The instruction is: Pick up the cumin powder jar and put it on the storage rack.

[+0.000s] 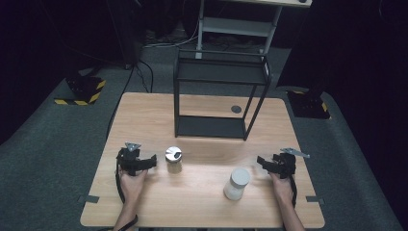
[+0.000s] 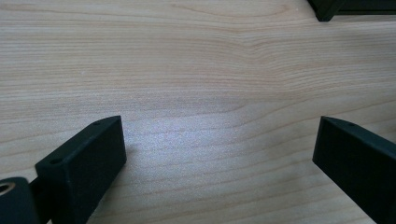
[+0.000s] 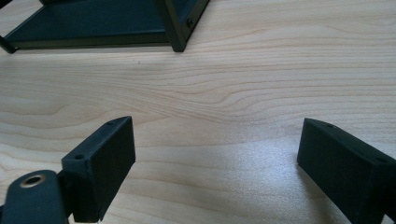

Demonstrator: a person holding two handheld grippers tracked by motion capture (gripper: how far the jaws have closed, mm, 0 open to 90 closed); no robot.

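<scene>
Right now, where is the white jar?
High view: the white jar stands on the table's right front, just left of the right gripper.

1. A light wooden bench is standing on grey carpeted floor.
2. A black two-tier metal shelf is sitting at the bench's far side.
3. Yellow-black striped bases are flanking it.
4. A white frame is standing behind, amid darkness.

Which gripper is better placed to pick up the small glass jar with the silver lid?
Left. The left gripper is open right beside the small glass jar with the silver lid; the right gripper is across the table.
</scene>
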